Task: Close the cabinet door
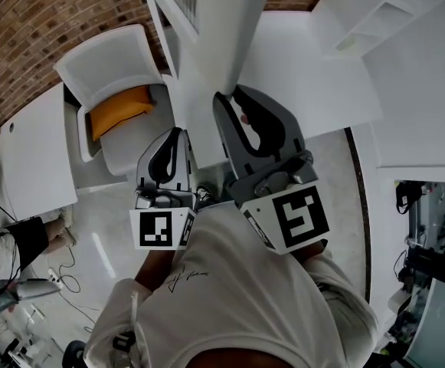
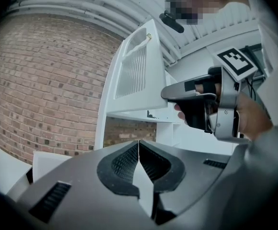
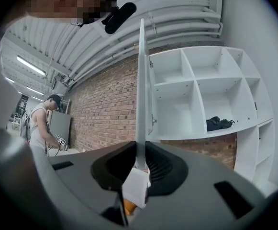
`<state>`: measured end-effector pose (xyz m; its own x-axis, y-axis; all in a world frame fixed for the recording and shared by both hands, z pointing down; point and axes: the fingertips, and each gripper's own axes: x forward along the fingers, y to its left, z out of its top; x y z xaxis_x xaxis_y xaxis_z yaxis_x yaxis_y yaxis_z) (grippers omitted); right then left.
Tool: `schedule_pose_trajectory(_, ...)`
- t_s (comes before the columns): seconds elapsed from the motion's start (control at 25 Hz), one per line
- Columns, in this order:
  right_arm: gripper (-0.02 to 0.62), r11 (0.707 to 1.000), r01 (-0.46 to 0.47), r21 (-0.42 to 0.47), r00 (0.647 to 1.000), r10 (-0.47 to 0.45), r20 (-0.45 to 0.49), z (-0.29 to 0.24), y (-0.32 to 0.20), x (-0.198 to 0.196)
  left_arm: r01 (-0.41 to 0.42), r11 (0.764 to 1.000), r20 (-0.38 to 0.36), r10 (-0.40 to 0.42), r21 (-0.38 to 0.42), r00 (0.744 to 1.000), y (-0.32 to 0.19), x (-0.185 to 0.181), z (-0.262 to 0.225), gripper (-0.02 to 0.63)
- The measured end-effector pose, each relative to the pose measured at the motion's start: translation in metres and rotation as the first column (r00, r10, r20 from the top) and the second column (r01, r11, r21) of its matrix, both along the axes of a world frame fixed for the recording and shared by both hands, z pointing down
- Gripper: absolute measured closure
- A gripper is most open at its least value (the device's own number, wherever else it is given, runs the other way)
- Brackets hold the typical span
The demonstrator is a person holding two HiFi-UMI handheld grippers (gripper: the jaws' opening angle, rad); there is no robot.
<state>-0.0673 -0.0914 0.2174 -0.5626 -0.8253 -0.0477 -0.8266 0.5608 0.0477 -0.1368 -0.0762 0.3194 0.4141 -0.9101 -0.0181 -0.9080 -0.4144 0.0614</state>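
Head view: cabinet door (image 1: 226,37), seen edge-on, is pinched in the jaws of the right gripper (image 1: 229,96); the left gripper (image 1: 178,135) is held beside it. Left gripper view: its jaws are pressed together, empty. Right gripper view: only here are the open shelves (image 3: 196,95) shown; the door is judged wide open, with most of the closing left.

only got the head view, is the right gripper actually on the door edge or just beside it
Observer: It's on it. In the right gripper view the door stands edge-on between the right gripper jaws, with the pads against both faces.
Operator: and the left one, holding anything
Observer: No. In the left gripper view the left gripper jaws are together with nothing between them.
Operator: what's inside
Observer: The cabinet has open compartments, and a dark bundle lies in one of them. The rest that show look bare.
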Motion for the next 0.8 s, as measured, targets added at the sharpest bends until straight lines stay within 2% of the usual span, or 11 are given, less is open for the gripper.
schedule_pose_trajectory(0.24,0.526,1.0,0.008,-0.012,1.0,-0.008,0.017,0.001,-0.005,0.011,-0.022,1.0,0.016,0.022,-0.012,1.0,-0.002,0.013,0.004,0.589)
schedule_pose_trajectory(0.8,0.526,1.0,0.007,-0.021,1.0,-0.007,0.014,0.001,-0.016,0.03,-0.06,0.998,0.002,0.06,-0.02,0.998,-0.021,0.032,0.003,0.589)
